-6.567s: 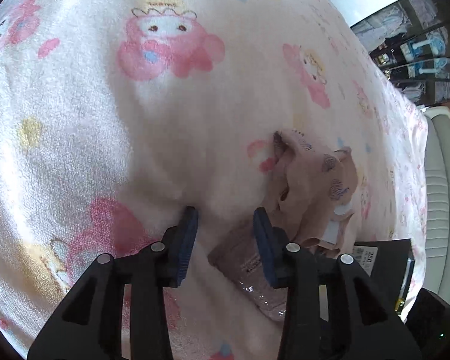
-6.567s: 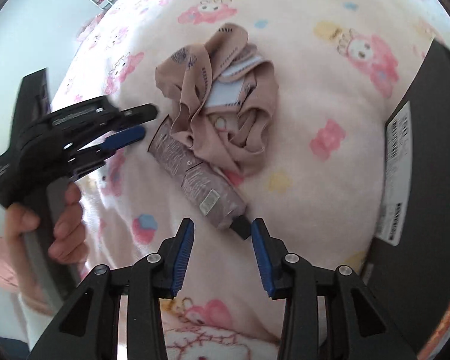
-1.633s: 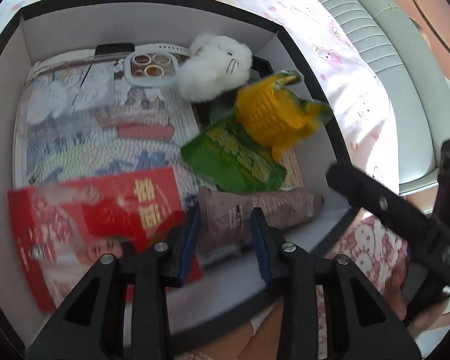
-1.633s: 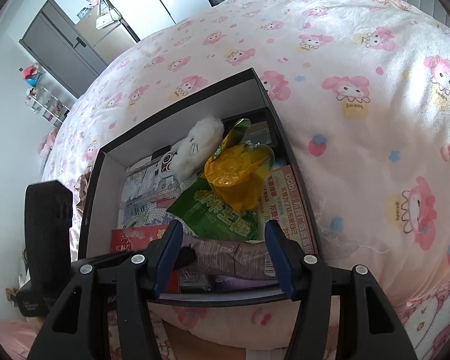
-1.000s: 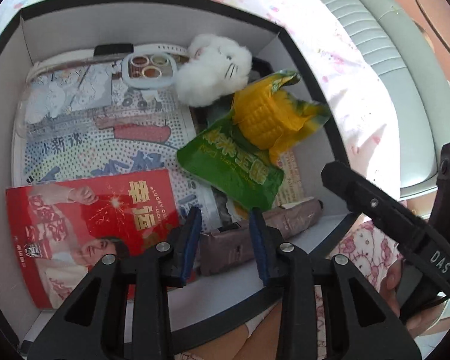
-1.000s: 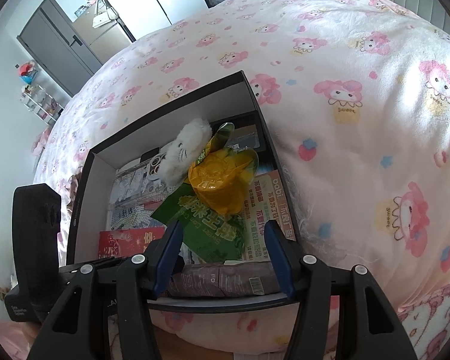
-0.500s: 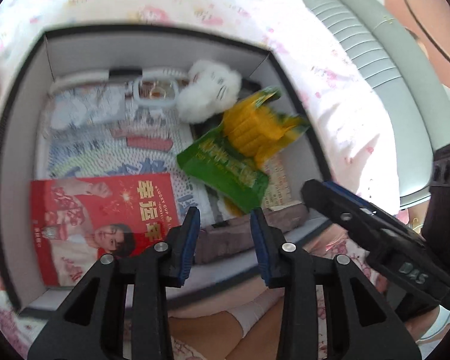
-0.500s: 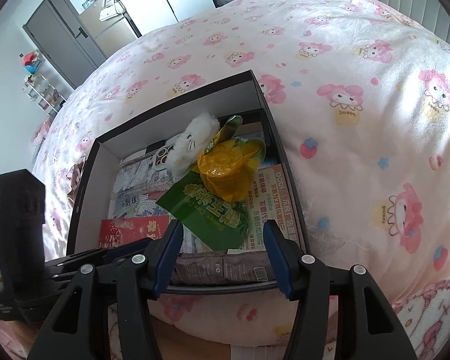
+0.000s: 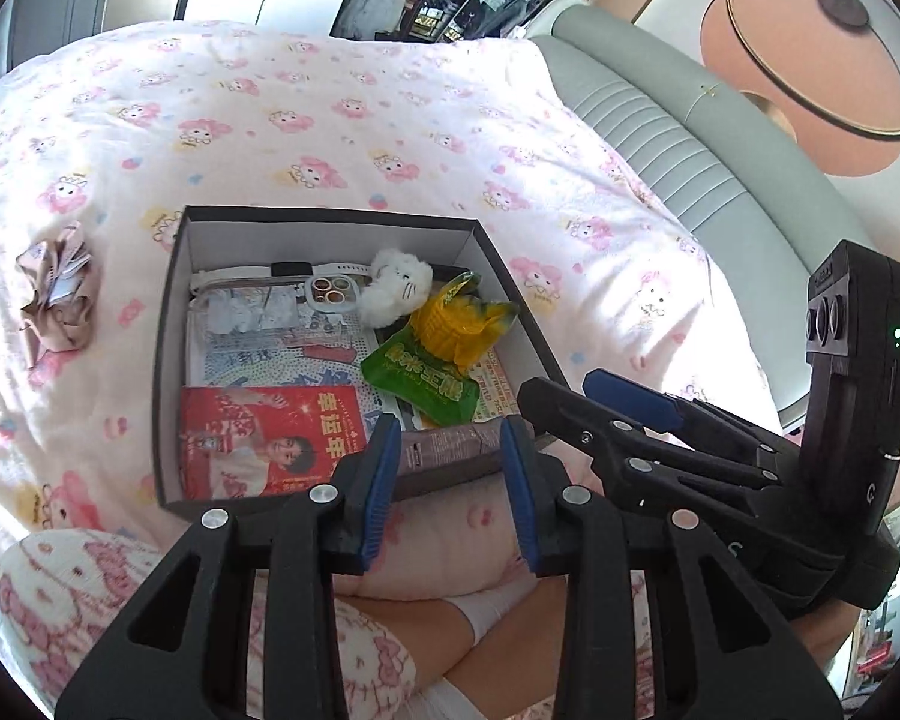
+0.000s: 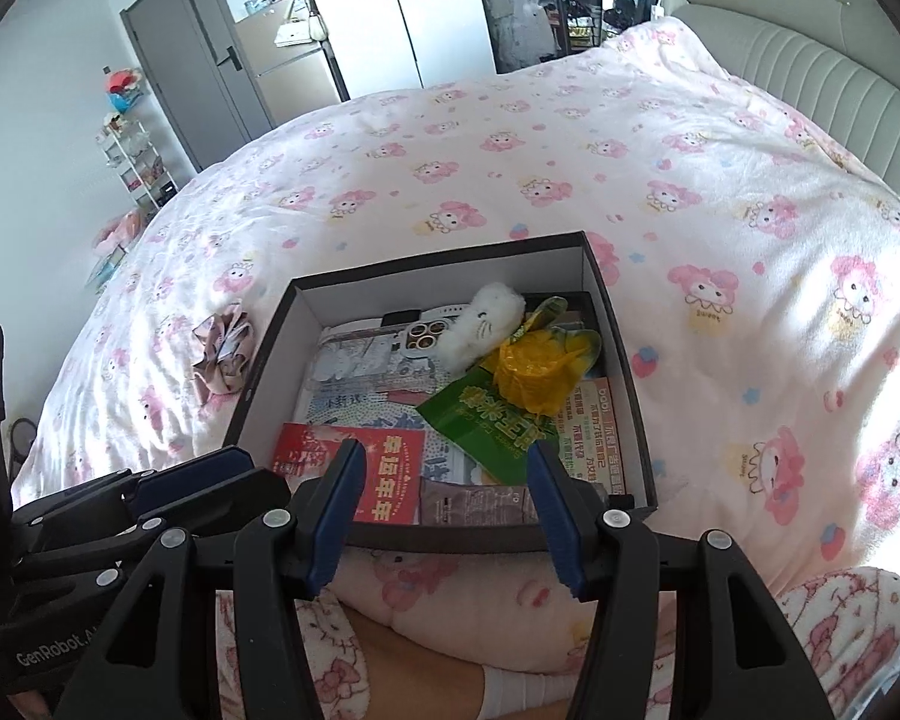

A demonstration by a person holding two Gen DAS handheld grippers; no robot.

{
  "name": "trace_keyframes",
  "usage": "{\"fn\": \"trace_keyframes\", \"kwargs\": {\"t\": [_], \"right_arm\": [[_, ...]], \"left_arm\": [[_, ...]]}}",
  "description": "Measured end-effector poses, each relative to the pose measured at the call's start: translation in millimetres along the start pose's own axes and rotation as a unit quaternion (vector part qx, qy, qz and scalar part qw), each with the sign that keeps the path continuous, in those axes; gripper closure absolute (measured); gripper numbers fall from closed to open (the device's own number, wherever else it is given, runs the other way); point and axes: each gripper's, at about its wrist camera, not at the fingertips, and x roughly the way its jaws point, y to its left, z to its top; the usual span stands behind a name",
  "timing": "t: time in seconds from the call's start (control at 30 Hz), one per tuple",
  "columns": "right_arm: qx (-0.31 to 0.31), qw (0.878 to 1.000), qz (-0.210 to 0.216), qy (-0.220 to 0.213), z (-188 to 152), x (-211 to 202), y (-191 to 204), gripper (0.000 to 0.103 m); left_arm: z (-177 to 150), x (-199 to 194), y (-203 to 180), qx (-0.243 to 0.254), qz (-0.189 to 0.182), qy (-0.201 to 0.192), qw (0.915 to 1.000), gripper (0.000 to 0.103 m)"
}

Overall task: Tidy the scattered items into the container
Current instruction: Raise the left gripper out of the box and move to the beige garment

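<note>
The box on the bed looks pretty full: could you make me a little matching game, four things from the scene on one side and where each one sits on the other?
Things:
1. brown tube
2. white plush toy
3. crumpled beige cloth
4. red booklet

Places:
A. on the blanket, outside the box
B. along the box's near wall
C. near the box's far wall, beside the phone case
D. near left corner of the box, flat

Pairs: 1-B, 2-C, 3-A, 4-D
</note>
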Motion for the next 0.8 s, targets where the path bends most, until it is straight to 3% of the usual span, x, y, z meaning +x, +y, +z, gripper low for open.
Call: {"fn": "trace_keyframes", "kwargs": {"t": [0.17,0.47,0.8], "right_arm": [[-0.036,0.999,0.02,-0.004,-7.8,-14.0,27.8,0.051],[-0.091,0.995,0.047,0.003,-14.7,-8.2,77.8,0.051],[-0.147,0.975,0.163,0.043,-1.4,42.5,183.7,0.051]], "left_arm": [[-14.3,-24.7,15.7,-0.018,-0.021,-0.005,0.9996,0.069],[-32.0,-57.3,47.5,-0.053,0.019,-0.029,0.998,0.069],[-51.6,-101.7,156.6,-0.154,0.074,-0.081,0.982,0.068]]}}
